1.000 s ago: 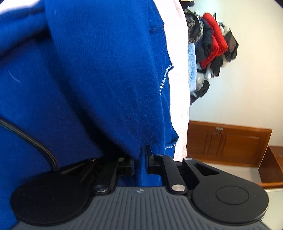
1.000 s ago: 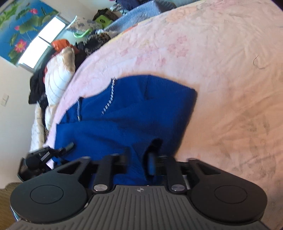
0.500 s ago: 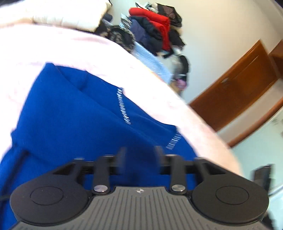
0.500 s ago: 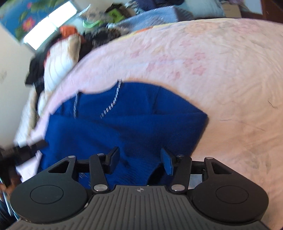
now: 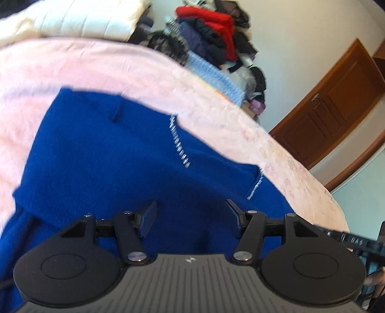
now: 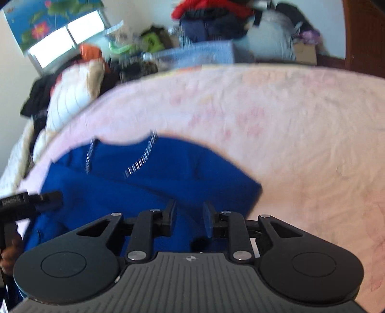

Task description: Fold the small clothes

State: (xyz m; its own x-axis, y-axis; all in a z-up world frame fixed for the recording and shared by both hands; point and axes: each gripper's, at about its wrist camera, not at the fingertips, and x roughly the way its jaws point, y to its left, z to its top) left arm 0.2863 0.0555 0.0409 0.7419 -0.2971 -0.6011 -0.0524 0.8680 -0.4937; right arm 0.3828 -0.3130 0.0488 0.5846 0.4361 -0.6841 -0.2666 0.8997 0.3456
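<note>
A blue garment [image 5: 115,163] lay folded on a pink bedspread [image 5: 72,65], filling the middle and lower left of the left wrist view; in the right wrist view it [image 6: 149,183] sat in the lower left half, with its folded edge ending near the frame's middle. Short rows of pale stitching [image 5: 179,142] ran across the cloth toward its upper right edge. The left gripper [image 5: 191,214] hung over the garment at the bottom of its frame, its jaws opening, wide apart, with blue cloth seen below the gap and nothing pinched between the pads. The right gripper [image 6: 189,218] stood over the garment's near edge at the bottom of its own frame, its jaws closing, a narrow gap left between them; no cloth was caught there as far as the blurred picture showed. The left gripper [image 6: 31,202] also showed at the left edge of the right wrist view, with a hand [image 6: 9,255] beneath it. Beyond the garment the bedspread spread bare to the right and upward. A white quilt [image 5: 84,19] lay at the upper left of the left view. A heap of clothes [image 5: 211,31], with red and dark pieces, stood against the wall at the top, and a light blue blanket [image 5: 211,74] lay just below it. A brown wooden door [image 5: 332,103] filled the right side. In the right view a bright window [image 6: 62,45] showed at the upper left, under a flower picture [image 6: 45,19].
</note>
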